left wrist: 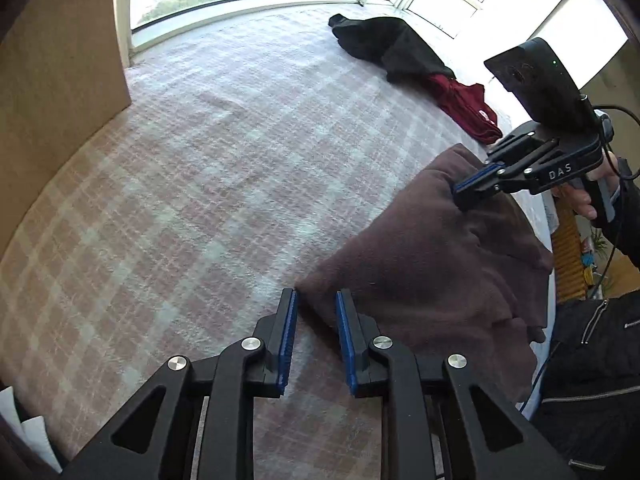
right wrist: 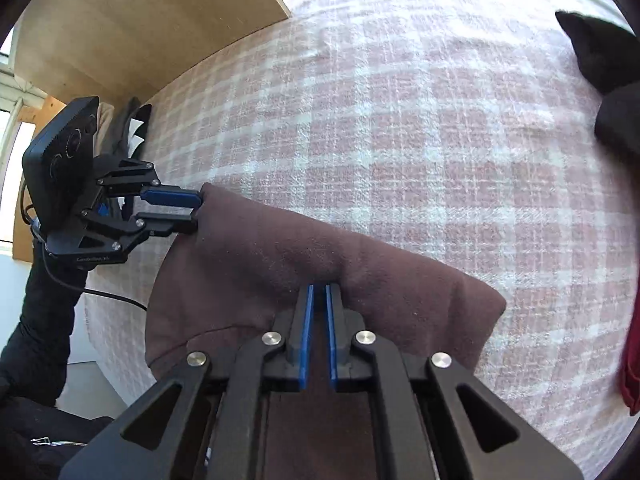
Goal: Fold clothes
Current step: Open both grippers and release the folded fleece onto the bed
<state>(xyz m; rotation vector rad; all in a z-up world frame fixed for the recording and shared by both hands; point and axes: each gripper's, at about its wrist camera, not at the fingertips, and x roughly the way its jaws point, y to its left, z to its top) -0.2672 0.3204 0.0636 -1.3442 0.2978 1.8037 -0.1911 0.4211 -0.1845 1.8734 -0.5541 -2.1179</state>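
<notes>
From the left wrist view, our left gripper stands with its fingers apart around the near corner of the brown garment, not yet pinching it. The cloth spreads away to the right over the checked bedcover, where our right gripper is clamped on its far edge.

From the right wrist view, our right gripper has its fingers narrowed on the brown garment's folded edge. That edge runs leftward to the left gripper, whose fingers bracket the corner.
</notes>
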